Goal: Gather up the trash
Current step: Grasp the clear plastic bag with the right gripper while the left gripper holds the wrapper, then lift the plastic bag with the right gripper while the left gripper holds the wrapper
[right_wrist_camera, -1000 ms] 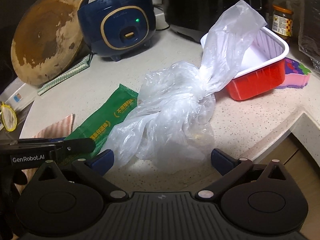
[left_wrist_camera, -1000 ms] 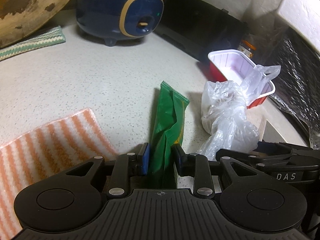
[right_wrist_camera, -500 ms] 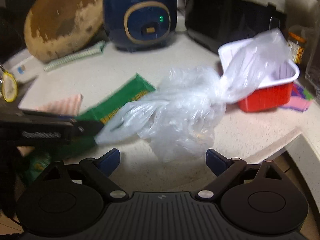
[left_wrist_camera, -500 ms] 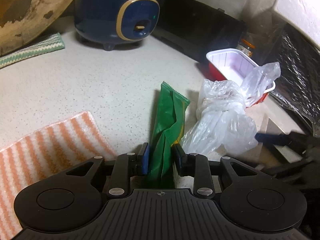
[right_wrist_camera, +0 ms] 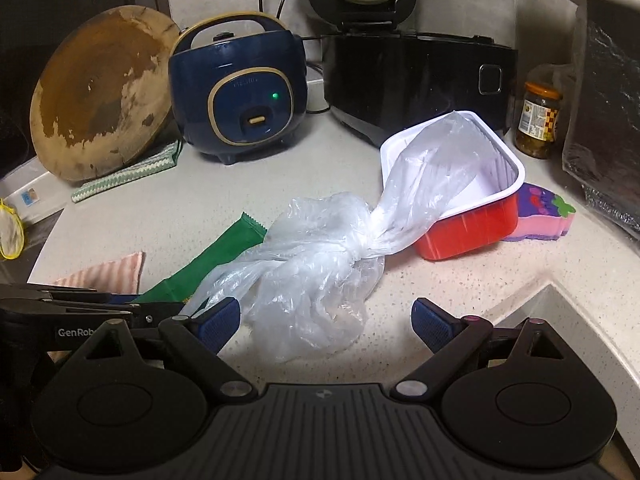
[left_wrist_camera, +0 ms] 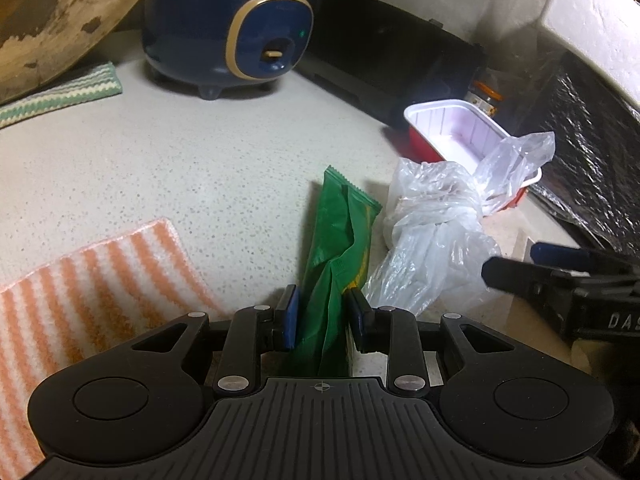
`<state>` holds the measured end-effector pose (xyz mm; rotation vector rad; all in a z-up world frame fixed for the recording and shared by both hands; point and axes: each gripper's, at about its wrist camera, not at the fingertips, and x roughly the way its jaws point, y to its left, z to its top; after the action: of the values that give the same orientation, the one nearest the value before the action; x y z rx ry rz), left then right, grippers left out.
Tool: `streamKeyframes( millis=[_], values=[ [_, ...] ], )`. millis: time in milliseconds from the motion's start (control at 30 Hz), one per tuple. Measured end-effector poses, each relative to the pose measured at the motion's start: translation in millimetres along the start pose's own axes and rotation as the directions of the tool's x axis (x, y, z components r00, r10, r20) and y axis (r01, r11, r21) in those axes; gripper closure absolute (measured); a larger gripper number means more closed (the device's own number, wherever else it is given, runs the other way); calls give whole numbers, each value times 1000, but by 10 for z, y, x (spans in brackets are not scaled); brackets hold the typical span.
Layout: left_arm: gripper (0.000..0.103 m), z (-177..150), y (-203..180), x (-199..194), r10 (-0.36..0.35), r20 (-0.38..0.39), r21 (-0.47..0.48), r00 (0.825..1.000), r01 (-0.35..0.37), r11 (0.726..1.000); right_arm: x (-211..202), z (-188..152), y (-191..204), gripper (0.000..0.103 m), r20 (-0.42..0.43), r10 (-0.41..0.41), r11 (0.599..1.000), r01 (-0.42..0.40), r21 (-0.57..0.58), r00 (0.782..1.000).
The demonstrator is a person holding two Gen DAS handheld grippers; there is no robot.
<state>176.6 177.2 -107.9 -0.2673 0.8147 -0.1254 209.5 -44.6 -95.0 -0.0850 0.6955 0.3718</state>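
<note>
A green snack wrapper [left_wrist_camera: 340,240] lies on the speckled counter; my left gripper [left_wrist_camera: 324,316] is shut on its near end. The wrapper also shows in the right wrist view [right_wrist_camera: 216,256]. A knotted clear plastic bag [right_wrist_camera: 320,264] lies beside it, its tail resting on a red tray with a white inside [right_wrist_camera: 472,216]. My right gripper [right_wrist_camera: 324,316] is open, its fingers on either side of the bag's near end. In the left wrist view the bag [left_wrist_camera: 436,224] is to the right, with the right gripper [left_wrist_camera: 560,276] beyond it.
A blue rice cooker [right_wrist_camera: 240,96], a black cooker [right_wrist_camera: 416,76] and a round wooden board [right_wrist_camera: 100,96] stand at the back. A jar [right_wrist_camera: 538,120] and a purple sponge [right_wrist_camera: 540,216] are at right. An orange striped cloth [left_wrist_camera: 88,284] lies at left. The counter edge [right_wrist_camera: 520,300] drops at front right.
My right gripper has pulled back and risen a little from the bag, staying open. The bag shifted slightly. My left gripper stays shut on the wrapper.
</note>
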Motion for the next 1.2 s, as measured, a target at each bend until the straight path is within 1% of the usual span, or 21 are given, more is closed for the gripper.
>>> streamKeyframes(
  millis=[133, 233, 333, 433, 467, 500, 533, 567, 600, 633, 667, 700, 800, 867, 900, 933, 967, 1033, 1067, 1133, 1200],
  values=[
    [72, -6, -8, -2, 3, 1, 3, 1000, -3, 1000, -20, 131, 22, 9, 31, 23, 1000, -23, -9, 999],
    [72, -8, -10, -3, 2, 0, 3, 1000, -2, 1000, 91, 276, 58, 9, 44, 29, 999, -27, -33, 999],
    [72, -18, -14, -13, -1, -2, 5, 1000, 1, 1000, 358, 342, 94, 9, 10, -20, 998, 21, -62, 1000],
    [72, -21, -16, -17, -1, -2, 5, 1000, 1, 1000, 658, 323, 62, 11, -85, -31, 999, 28, -45, 996],
    [72, -25, -15, -21, -2, -2, 4, 1000, 2, 1000, 688, 304, 50, 20, -104, -18, 1000, 15, -27, 994],
    [72, -29, -15, -22, -4, 0, 4, 1000, 4, 1000, 692, 284, 46, 33, -117, 11, 1000, -13, -13, 993],
    [72, -36, -11, -26, -7, 3, 4, 1000, 7, 1000, 676, 273, 59, 40, -126, 45, 999, -46, -6, 991],
    [72, -41, -8, -29, -9, 4, 4, 1000, 9, 1000, 645, 269, 73, 46, -122, 58, 998, -59, -3, 991],
    [72, -45, -7, -30, -10, 4, 4, 1000, 10, 1000, 603, 274, 82, 58, -113, 70, 997, -71, 2, 991],
    [72, -48, -7, -32, -12, 4, 6, 1000, 11, 1000, 561, 290, 77, 65, -106, 85, 996, -84, 12, 991],
    [72, -52, -4, -33, -13, 5, 7, 1000, 13, 1000, 521, 309, 61, 77, -101, 101, 995, -99, 29, 990],
    [72, -54, -3, -35, -16, 5, 9, 1000, 16, 1000, 484, 328, 30, 82, -96, 124, 991, -119, 56, 988],
    [72, -58, 7, -40, -22, 6, 10, 1000, 22, 1000, 347, 357, -141, 82, -75, 227, 963, -213, 163, 971],
    [72, -62, 10, -43, -26, 6, 11, 1000, 26, 1000, 264, 331, -248, 82, -61, 264, 946, -246, 210, 963],
    [73, -61, 12, -43, -27, 7, 11, 1000, 27, 1000, 224, 314, -288, 82, -56, 266, 944, -249, 215, 962],
    [73, -61, 14, -45, -28, 7, 11, 1000, 28, 1000, 202, 304, -303, 82, -54, 255, 949, -239, 206, 965],
    [73, -58, 17, -44, -28, 6, 12, 1000, 28, 1000, 172, 294, -309, 80, -52, 223, 960, -210, 185, 973],
    [73, -60, 17, -46, -29, 6, 12, 1000, 29, 1000, 115, 276, -291, 78, -47, 133, 984, -126, 128, 990],
    [73, -61, 19, -47, -30, 6, 12, 1000, 30, 999, 93, 260, -269, 75, -46, 89, 992, -84, 91, 995],
    [73, -64, 19, -49, -31, 7, 12, 999, 31, 999, 27, 217, -246, 67, -34, 28, 999, -27, 29, 999],
    [73, -68, 15, -51, -31, 9, 11, 999, 31, 999, -54, 173, -213, 49, -14, 12, 1000, -12, -25, 1000]
  ],
)
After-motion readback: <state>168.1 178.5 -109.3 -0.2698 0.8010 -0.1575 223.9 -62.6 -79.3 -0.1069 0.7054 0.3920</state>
